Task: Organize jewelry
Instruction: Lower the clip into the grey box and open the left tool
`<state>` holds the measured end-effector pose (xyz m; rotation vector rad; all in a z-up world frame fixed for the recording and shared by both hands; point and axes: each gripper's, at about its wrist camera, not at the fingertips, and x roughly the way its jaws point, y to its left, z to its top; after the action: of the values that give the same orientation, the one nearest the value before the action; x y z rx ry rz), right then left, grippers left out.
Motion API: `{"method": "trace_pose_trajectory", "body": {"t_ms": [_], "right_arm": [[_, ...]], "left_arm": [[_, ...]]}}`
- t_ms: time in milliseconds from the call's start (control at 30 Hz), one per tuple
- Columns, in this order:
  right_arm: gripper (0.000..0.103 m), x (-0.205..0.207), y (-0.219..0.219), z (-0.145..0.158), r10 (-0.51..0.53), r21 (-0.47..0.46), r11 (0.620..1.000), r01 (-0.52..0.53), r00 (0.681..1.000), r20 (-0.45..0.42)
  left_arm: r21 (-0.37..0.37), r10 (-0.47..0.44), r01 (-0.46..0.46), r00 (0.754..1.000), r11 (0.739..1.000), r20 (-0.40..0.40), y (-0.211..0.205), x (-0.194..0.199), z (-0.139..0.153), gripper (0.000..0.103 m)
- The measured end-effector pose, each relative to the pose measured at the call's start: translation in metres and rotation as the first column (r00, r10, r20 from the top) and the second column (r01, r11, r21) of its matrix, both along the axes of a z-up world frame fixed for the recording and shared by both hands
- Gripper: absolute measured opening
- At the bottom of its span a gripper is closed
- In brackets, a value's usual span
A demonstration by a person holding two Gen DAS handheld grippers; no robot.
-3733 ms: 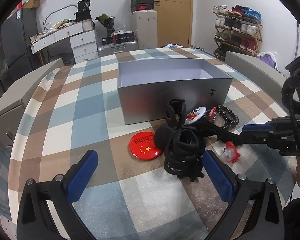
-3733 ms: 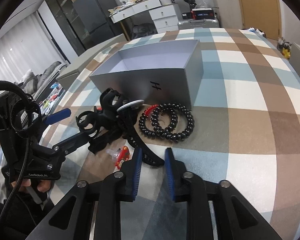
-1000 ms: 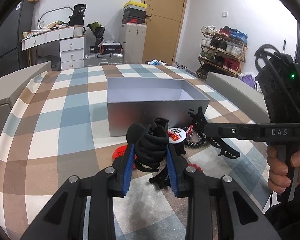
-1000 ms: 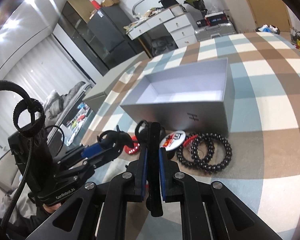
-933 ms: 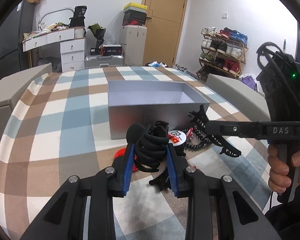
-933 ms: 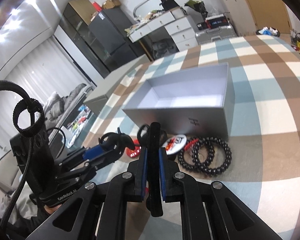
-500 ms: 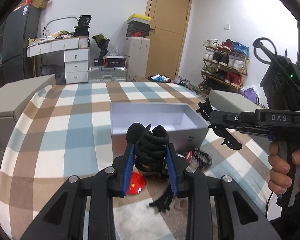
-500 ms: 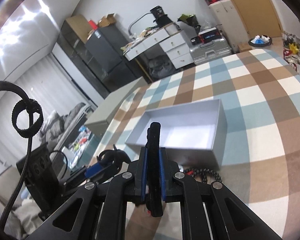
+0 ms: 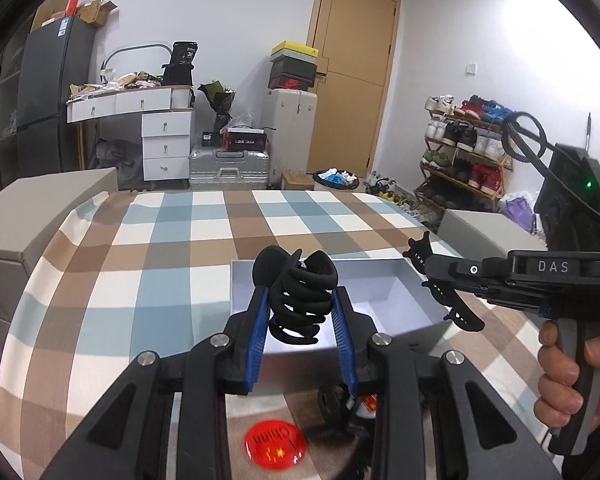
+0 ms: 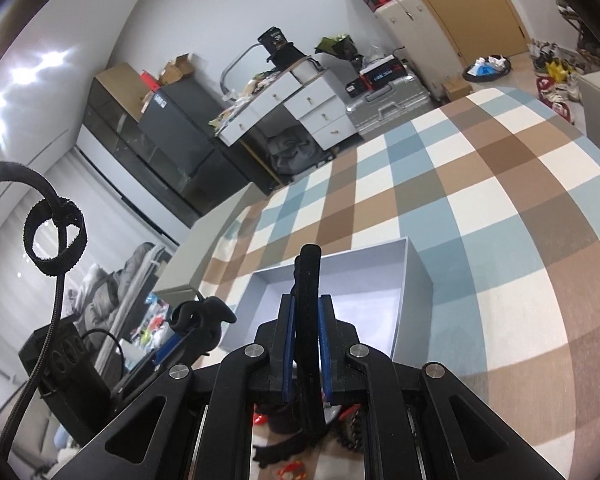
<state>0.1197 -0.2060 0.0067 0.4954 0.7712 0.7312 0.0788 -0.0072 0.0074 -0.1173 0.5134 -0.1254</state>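
Black claw clip (image 9: 300,296) sits between the blue pads of your left gripper (image 9: 300,300), clamped from both sides and raised over the grey box (image 9: 416,304). Your right gripper (image 10: 305,320) is closed on a thin black clip (image 10: 307,280), which stands up between its 2 pads, also above the box. Under the left gripper, a red badge (image 9: 275,450) lies on the checked cloth (image 9: 140,264).

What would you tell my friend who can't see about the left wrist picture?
The left gripper holds a black claw hair clip up over an open grey box on a checked tablecloth. To its right, the right gripper holds a thin black clip.
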Motion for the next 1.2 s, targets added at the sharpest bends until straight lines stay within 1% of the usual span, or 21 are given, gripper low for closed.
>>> {"method": "trace_pose_trajectory", "body": {"t_ms": [100, 267, 433, 600, 700, 867, 967, 1200], "right_arm": [[0.01, 0.005, 0.003, -0.002, -0.007, -0.014, 1.0, 0.007, 1.0, -0.002], [0.01, 0.015, 0.006, -0.008, -0.02, -0.031, 0.999, 0.019, 1.0, -0.017], [0.01, 0.019, 0.011, -0.012, -0.008, -0.054, 0.999, 0.006, 0.999, -0.032], [0.01, 0.024, 0.014, -0.02, 0.003, -0.068, 0.998, -0.007, 0.999, -0.05], [0.01, 0.025, 0.014, -0.02, 0.018, -0.074, 0.997, -0.02, 0.999, -0.036], [0.01, 0.03, 0.011, -0.022, 0.028, -0.07, 0.997, -0.031, 0.999, -0.046], [0.01, 0.03, 0.012, -0.022, 0.027, -0.074, 0.997, -0.031, 0.998, -0.049], [0.01, 0.024, 0.025, -0.019, 0.063, -0.115, 0.991, -0.067, 0.997, -0.033]], "left_arm": [[0.027, 0.008, -0.007, 1.0, 1.0, -0.012, -0.003, 0.007, -0.003, 0.025], [0.036, 0.016, -0.015, 0.999, 0.999, -0.031, -0.006, 0.015, -0.005, 0.026], [0.057, 0.033, -0.029, 0.996, 0.998, -0.081, -0.009, 0.021, -0.012, 0.026], [0.088, 0.017, -0.006, 0.992, 0.996, -0.124, -0.02, 0.018, -0.018, 0.026], [0.081, 0.005, 0.006, 0.99, 0.997, -0.14, -0.023, 0.016, -0.015, 0.026], [0.075, -0.01, 0.022, 0.987, 0.997, -0.159, -0.028, 0.012, -0.013, 0.026], [0.08, -0.018, 0.031, 0.988, 0.996, -0.155, -0.03, 0.01, -0.013, 0.026], [0.087, 0.0, 0.014, 0.987, 0.996, -0.159, -0.026, 0.016, -0.015, 0.026]]}}
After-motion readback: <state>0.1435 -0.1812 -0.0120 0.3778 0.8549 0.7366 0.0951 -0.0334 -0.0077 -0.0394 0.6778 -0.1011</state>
